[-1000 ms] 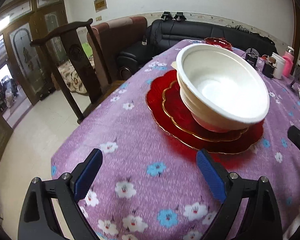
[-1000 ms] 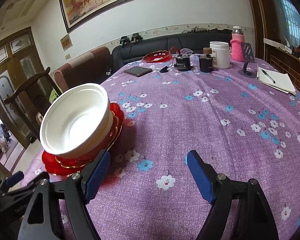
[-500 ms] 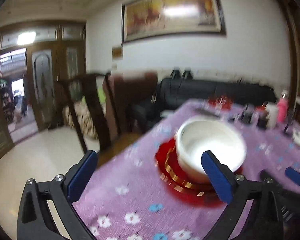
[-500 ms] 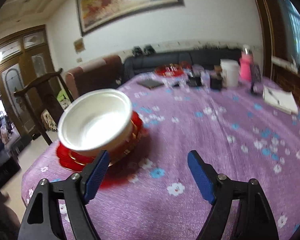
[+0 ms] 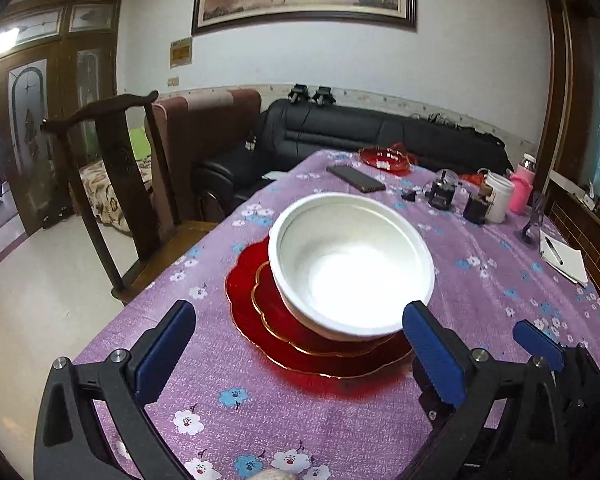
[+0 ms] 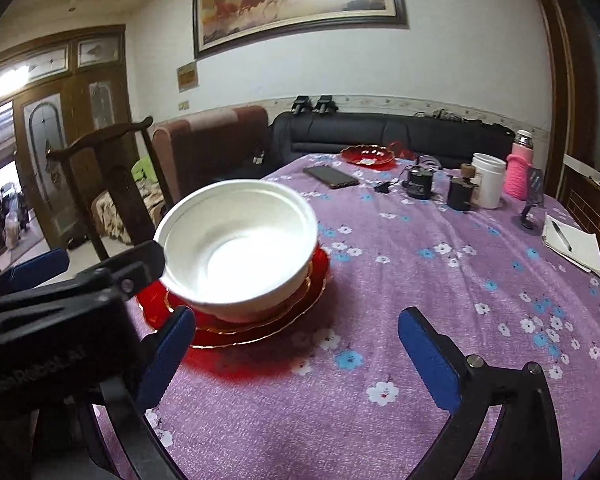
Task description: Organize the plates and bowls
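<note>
While both jaws gape wide and empty, left gripper [image 5: 300,344] and right gripper [image 6: 296,354] flank the white bowl [image 5: 350,260].

white bowl [image 5: 352,264] hides plate centres | notebook [image 6: 574,242] writing illegible
</note>
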### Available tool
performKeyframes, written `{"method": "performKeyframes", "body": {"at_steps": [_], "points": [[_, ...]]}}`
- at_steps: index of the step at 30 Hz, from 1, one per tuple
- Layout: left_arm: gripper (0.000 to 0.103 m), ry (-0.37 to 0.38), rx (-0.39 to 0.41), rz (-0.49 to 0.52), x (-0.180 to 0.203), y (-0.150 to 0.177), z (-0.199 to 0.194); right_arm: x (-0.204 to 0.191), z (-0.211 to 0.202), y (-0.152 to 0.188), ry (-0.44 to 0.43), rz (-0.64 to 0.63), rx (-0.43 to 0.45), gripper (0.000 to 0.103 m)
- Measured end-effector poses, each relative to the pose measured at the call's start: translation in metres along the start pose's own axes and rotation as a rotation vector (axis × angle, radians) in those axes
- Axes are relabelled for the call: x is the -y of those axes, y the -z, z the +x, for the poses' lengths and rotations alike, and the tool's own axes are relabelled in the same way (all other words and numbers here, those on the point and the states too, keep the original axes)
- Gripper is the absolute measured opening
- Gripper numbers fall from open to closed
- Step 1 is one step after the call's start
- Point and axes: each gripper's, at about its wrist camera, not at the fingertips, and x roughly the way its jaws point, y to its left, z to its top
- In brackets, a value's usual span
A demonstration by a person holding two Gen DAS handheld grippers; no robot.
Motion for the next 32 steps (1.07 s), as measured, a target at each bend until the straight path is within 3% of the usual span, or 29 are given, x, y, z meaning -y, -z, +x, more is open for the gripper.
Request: {"method": "performKeyframes", "body": {"at_steps": [5,11,23,32], "points": [[0.103,0.043,-0.021,-0.038,-0.010,-0.004,0.006,-0.008,0.009,-0.004,-0.016,-0.031,-0.024,0.103],[0.103,0.018,-0.123,-0.054,-0.021,-0.005,0.026,-0.017,0.018,-0.008,-0.029,-0.062,-0.057,0.103],[0.103,-0.025,-0.118,-0.093,-0.048,-0.008,0.032,-0.037,0.034,-0.009,-0.049,-0.092,-0.124,0.103],[0.103,-0.067,-0.133,-0.120,-0.056,-0.013,0.035,-0.042,0.039,-0.015,-0.113,-0.073,-0.154,0.103]]}}
